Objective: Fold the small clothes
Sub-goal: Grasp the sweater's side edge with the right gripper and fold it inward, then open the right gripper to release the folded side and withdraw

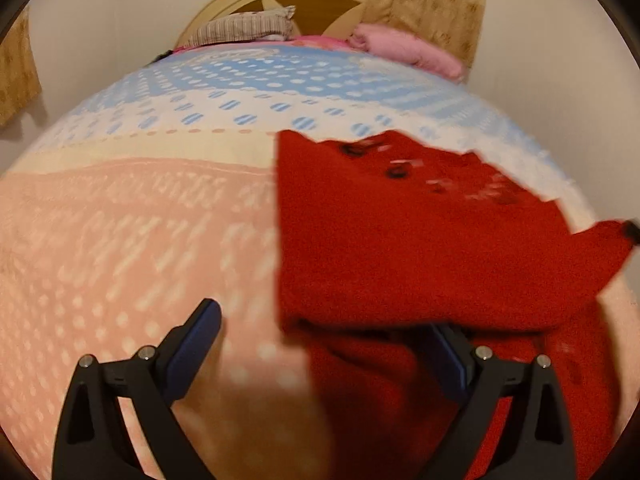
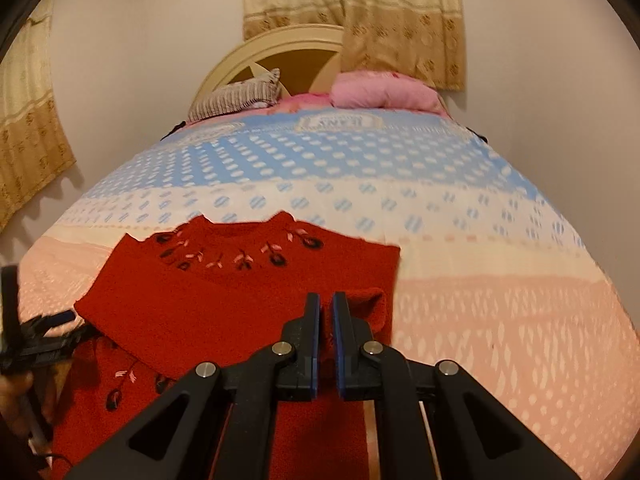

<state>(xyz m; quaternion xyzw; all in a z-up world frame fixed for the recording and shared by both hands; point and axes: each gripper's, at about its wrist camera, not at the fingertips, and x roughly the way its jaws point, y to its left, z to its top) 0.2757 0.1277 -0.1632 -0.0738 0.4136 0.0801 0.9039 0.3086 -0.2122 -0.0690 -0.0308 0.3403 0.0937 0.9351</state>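
Garment: a red knitted sweater (image 2: 224,296) with dark and pink embroidered flowers below the neckline lies on the bedspread (image 2: 500,312); its upper part is folded over the lower part, which runs out of frame at the bottom.
Sweater, left wrist view: the same red sweater (image 1: 400,240) fills the right half; the embroidery is smeared by motion blur and one corner is cut off at the right edge.
Left gripper (image 1: 324,328): jaws spread wide; the left finger (image 1: 196,340) shows over bare bedspread, while the right finger's tip is hidden under the folded edge of the knit, so whether it touches cloth I cannot tell.
Left gripper, right wrist view: only a blurred dark fragment (image 2: 36,332) at the left edge, beside the sweater.
Right gripper (image 2: 326,304): blue-padded fingers drawn nearly together with a thin gap, sitting over the sweater's right folded edge; red knit shows in the gap lower down, yet a firm pinch is hard to confirm.
Bedspread: pink band nearest, cream then blue dotted bands further away.
Background: striped pillow (image 2: 236,98), pink pillow (image 2: 380,90), cream headboard (image 2: 280,50) and patterned curtain (image 2: 400,20), partly overlapping the headboard.
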